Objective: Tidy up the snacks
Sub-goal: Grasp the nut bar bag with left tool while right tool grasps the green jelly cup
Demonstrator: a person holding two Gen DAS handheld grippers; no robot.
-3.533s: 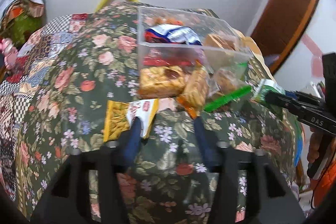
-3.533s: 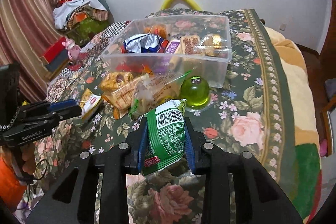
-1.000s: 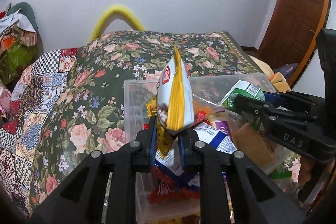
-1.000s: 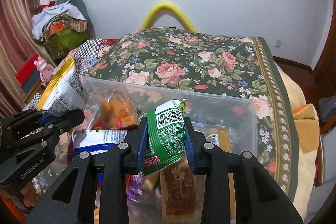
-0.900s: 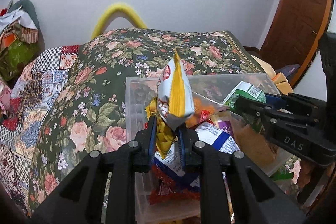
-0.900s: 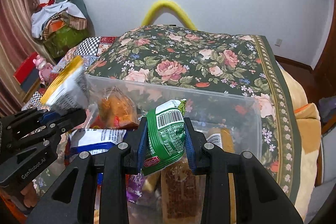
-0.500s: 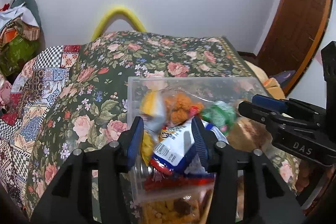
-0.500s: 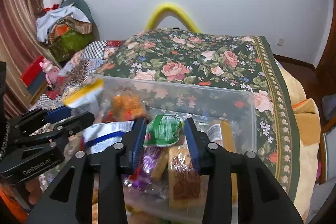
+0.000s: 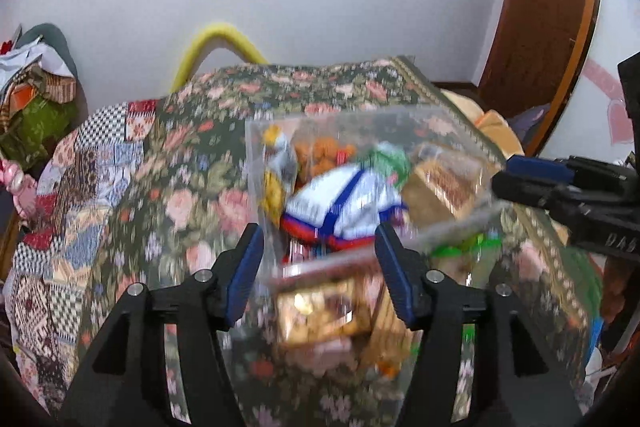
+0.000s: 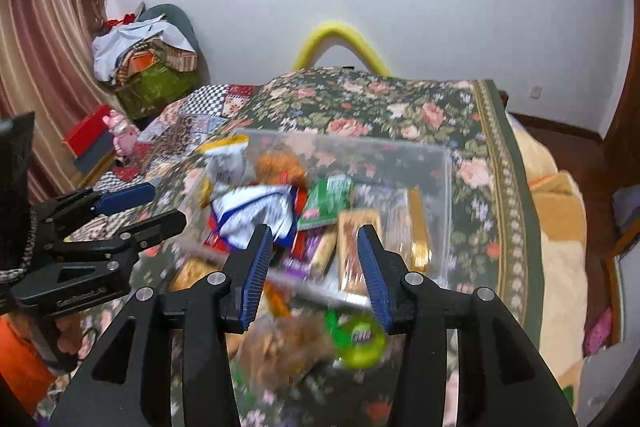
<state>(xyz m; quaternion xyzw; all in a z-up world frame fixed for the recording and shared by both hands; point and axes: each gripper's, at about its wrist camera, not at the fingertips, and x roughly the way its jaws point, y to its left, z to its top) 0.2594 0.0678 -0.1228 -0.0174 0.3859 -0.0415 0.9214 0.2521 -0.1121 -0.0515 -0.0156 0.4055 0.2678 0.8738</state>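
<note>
A clear plastic bin (image 10: 438, 163) stands on the floral bedspread (image 10: 360, 107), full of snack packets. The green packet (image 10: 326, 203) lies in its middle and the yellow-and-white packet (image 10: 224, 155) leans at its left end; both also show in the left wrist view, the green packet (image 9: 390, 159) and the yellow-and-white packet (image 9: 276, 167). My left gripper (image 9: 318, 269) is open and empty, just in front of the bin (image 9: 460, 119). My right gripper (image 10: 316, 267) is open and empty over the bin's near wall. Both views are motion-blurred.
Loose snacks lie in front of the bin: a tan packet (image 9: 320, 311), a green jelly cup (image 10: 360, 341) and a clear bag (image 10: 288, 343). Piled clothes (image 10: 148, 63) sit far left. The bed edge and a tan blanket (image 10: 560, 211) are on the right.
Both grippers opened and dropped their packets into the bin, the yellow-and-white one at left and the green one in the middle. Both grippers have since pulled back and tilted up.
</note>
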